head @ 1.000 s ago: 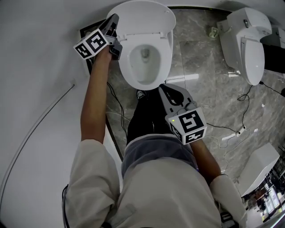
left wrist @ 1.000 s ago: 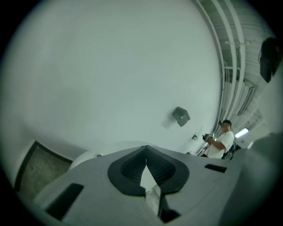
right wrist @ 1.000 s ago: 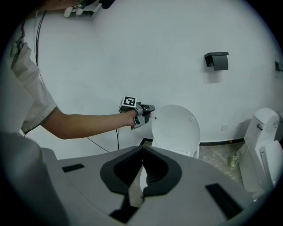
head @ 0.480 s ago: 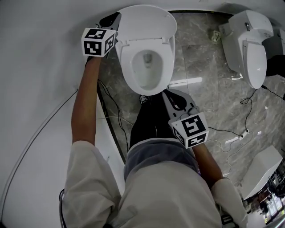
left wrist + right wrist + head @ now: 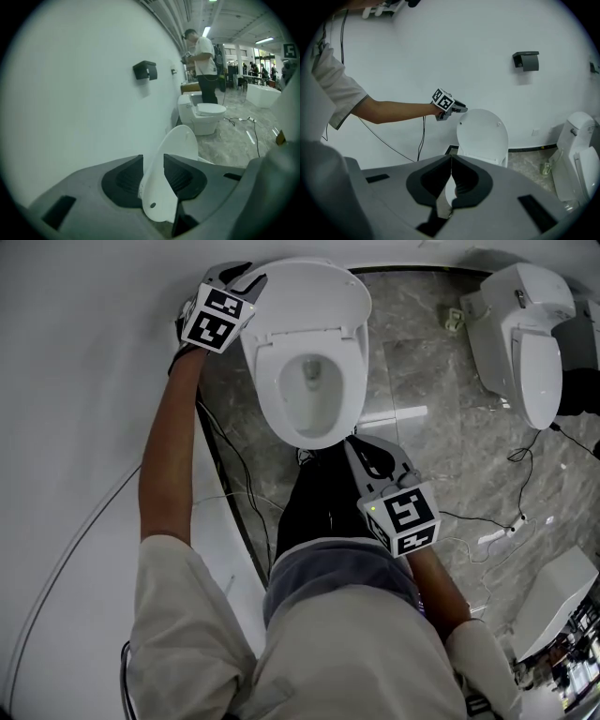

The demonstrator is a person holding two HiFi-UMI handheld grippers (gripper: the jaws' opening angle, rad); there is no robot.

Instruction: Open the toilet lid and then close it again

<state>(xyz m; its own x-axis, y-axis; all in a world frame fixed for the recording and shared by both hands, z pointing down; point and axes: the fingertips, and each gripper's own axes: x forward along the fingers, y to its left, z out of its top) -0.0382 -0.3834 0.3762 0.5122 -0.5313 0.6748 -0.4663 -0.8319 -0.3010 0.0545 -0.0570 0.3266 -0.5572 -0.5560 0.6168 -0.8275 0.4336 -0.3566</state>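
The white toilet [image 5: 311, 390] stands against the wall with its lid [image 5: 314, 294] raised and the bowl exposed. My left gripper [image 5: 247, 279] is at the lid's upper left edge. In the left gripper view the lid's rim [image 5: 174, 145] stands between the two dark pads [image 5: 125, 180] of my left gripper [image 5: 153, 161]. Its jaws have just been opening and stand open around that rim. My right gripper [image 5: 368, 454] hangs in front of the bowl, shut and empty, its pads meeting [image 5: 451, 161]. From there I see the lid [image 5: 483, 133] and the left gripper [image 5: 461, 108] beside it.
A second toilet [image 5: 525, 334] stands at the right, and another [image 5: 204, 115] stands further along the wall near a standing person [image 5: 204, 61]. A paper holder [image 5: 526, 60] hangs on the wall. Cables [image 5: 487, 521] lie on the marble floor. A white box [image 5: 553, 601] sits at the lower right.
My left gripper has moved from beside the hinge up to the lid's upper left edge and has rolled, its marker cube turning. The right gripper has stayed where it was.
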